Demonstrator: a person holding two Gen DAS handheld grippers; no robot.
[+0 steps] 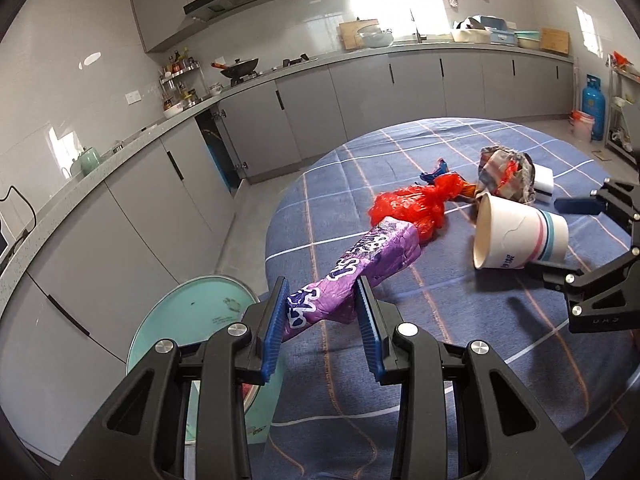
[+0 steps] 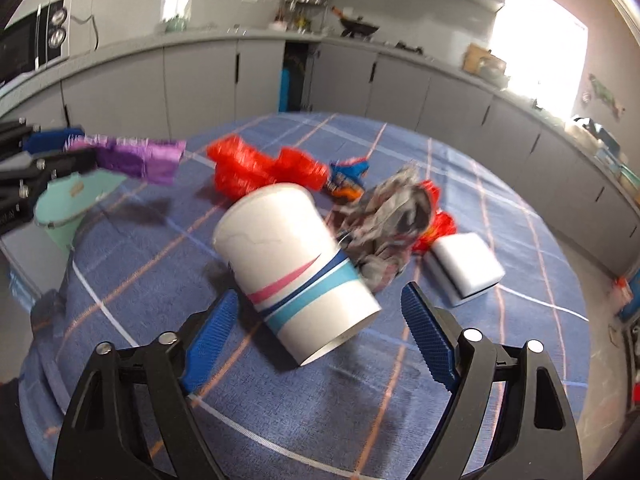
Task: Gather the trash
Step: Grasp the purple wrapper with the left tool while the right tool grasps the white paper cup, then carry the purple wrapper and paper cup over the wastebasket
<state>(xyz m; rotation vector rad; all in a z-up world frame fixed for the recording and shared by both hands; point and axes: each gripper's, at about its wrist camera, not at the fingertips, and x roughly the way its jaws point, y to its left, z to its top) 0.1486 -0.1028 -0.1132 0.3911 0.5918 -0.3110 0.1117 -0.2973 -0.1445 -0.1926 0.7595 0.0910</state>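
Left gripper (image 1: 322, 316) clamping purple wrapper (image 1: 360, 264), long axis pointing away, right gripper (image 2: 316, 336) jaws apart around tipped paper cup (image 2: 288, 260), mouth facing away.

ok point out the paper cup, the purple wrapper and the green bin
paper cup (image 2: 288, 256): right wrist view, on its white side wall
purple wrapper (image 1: 360, 258): left wrist view, on its printed middle
green bin (image 1: 192, 312): left wrist view, on its lid

text: none legible | purple wrapper (image 1: 360, 258): white lettering, unreadable | paper cup (image 1: 520, 236): blue print, unreadable
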